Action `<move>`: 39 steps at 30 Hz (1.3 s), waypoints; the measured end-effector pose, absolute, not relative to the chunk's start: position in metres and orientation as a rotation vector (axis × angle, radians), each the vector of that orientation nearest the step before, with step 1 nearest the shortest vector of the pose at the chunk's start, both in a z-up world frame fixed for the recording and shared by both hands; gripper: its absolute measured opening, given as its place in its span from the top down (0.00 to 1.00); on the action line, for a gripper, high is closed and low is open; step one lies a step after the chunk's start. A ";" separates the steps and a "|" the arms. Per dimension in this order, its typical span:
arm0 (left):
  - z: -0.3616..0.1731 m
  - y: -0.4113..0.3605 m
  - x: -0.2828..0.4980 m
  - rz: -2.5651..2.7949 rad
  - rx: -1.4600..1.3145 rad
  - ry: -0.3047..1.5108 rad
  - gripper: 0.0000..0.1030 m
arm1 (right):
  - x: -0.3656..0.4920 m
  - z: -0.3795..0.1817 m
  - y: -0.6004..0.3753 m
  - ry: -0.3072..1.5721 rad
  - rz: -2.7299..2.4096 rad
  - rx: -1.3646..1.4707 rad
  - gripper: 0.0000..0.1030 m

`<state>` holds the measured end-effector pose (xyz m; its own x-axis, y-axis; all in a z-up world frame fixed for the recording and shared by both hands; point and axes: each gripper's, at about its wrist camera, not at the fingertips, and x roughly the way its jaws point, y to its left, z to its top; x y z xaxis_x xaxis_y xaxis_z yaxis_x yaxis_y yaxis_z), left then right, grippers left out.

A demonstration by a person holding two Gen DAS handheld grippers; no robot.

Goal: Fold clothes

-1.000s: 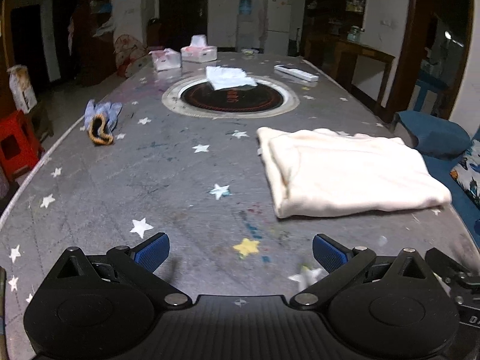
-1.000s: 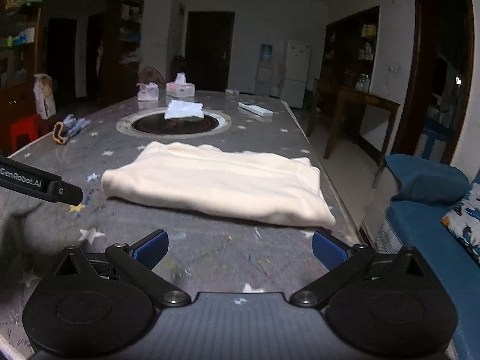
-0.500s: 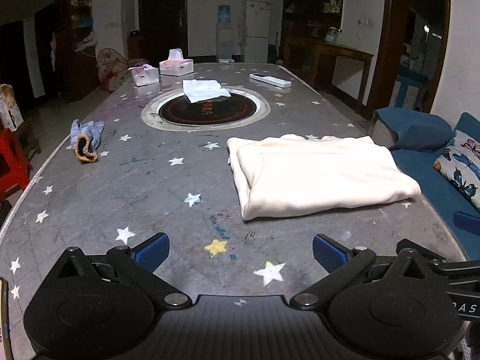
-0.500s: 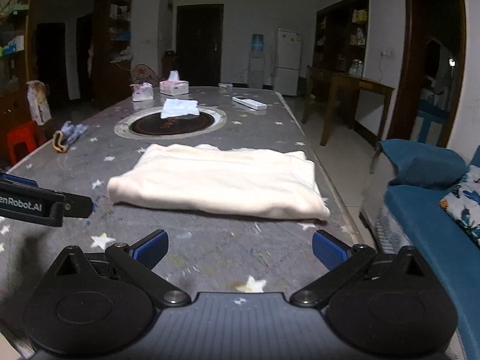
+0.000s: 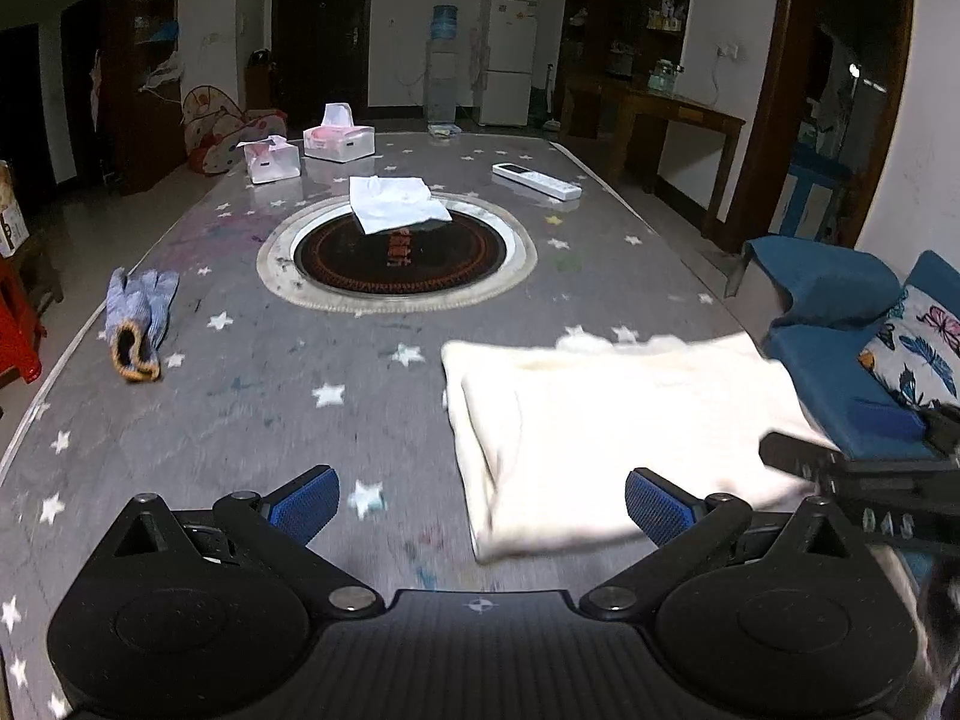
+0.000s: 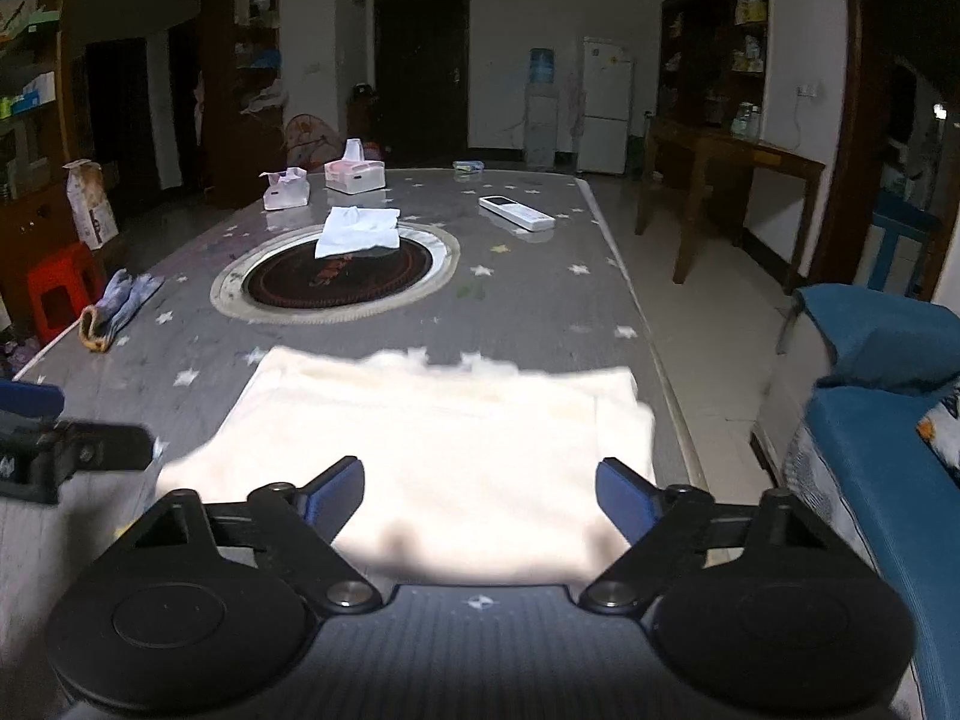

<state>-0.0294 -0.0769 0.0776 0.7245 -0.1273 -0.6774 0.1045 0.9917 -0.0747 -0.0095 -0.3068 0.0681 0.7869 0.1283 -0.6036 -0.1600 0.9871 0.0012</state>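
A cream garment [image 5: 612, 426] lies folded into a flat rectangle near the right edge of the star-patterned table [image 5: 252, 408]. My left gripper [image 5: 480, 501] is open, with the garment's near left corner between its blue fingertips [image 5: 303, 501]. In the right wrist view the same cream garment [image 6: 432, 450] fills the middle, and my right gripper [image 6: 480, 489] hangs open over its near edge with nothing held. The right gripper's body shows at the right edge of the left wrist view.
A round burner inset [image 5: 396, 255] with a white cloth [image 5: 396, 204] on it sits mid-table. Blue gloves [image 5: 138, 315] lie at the left edge. Two tissue boxes [image 5: 339, 138] and a remote [image 5: 537, 180] are far back. A blue sofa [image 6: 882, 420] stands right of the table.
Both grippers have moved forward over the table towards the garment, which now sits between their fingertips in both views. The garment itself has not moved. Both stay open.
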 end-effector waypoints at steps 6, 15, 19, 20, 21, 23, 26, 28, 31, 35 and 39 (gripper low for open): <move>0.072 -0.065 -0.007 -0.100 -0.048 0.773 0.00 | 0.072 0.062 -0.300 0.733 0.207 -0.052 0.36; 0.063 -0.046 0.027 -0.057 -0.072 0.808 0.00 | 0.135 0.023 -0.282 0.844 0.245 -0.123 0.75; 0.059 -0.043 0.032 -0.053 -0.083 0.819 0.00 | 0.128 0.039 -0.276 0.788 0.250 -0.154 1.00; 0.059 -0.043 0.031 -0.055 -0.085 0.819 0.00 | 0.125 0.044 -0.275 0.768 0.256 -0.157 1.00; 0.060 -0.043 0.030 -0.056 -0.085 0.816 0.00 | 0.122 0.051 -0.274 0.746 0.262 -0.158 1.00; 0.062 -0.041 0.027 -0.053 -0.086 0.811 0.00 | 0.113 0.069 -0.272 0.690 0.276 -0.150 1.00; 0.066 -0.037 0.024 -0.045 -0.101 0.802 0.00 | 0.103 0.092 -0.269 0.627 0.291 -0.149 1.00; 0.067 -0.036 0.023 -0.048 -0.104 0.799 0.00 | 0.107 0.093 -0.268 0.656 0.298 -0.149 0.93; 0.067 -0.035 0.023 -0.055 -0.102 0.796 0.00 | 0.120 0.068 -0.271 0.749 0.266 -0.173 0.53; 0.064 -0.040 0.035 -0.089 -0.084 0.800 0.01 | 0.126 0.042 -0.284 0.807 0.233 -0.171 0.51; 0.058 -0.060 0.055 -0.183 -0.033 0.785 0.08 | 0.125 0.036 -0.306 0.841 0.235 -0.160 0.48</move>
